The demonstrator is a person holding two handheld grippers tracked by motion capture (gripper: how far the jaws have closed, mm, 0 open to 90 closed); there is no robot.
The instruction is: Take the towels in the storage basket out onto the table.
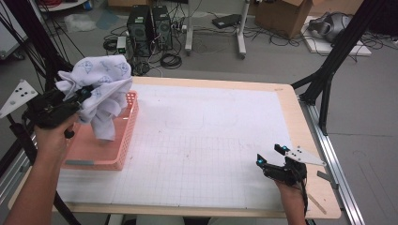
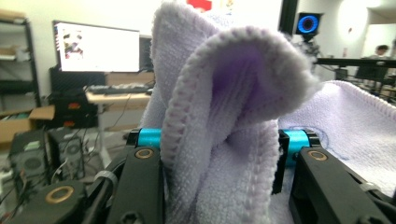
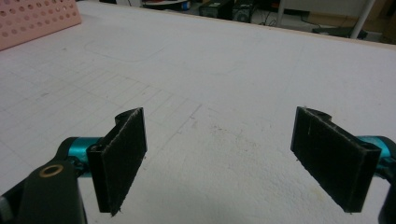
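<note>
A white towel with a faint blue print hangs bunched in the air over the pink basket at the table's left. My left gripper is shut on it, held up above the basket's near end. In the left gripper view the thick pale folds of the towel are squeezed between both black jaws. My right gripper rests low at the table's front right, open, its two pads wide apart over the bare mat with nothing between them.
The white gridded mat covers the wooden table. The pink basket's perforated wall shows at the far left of the right gripper view. Beyond the table stand computer towers, cables, a cardboard box and black frame legs.
</note>
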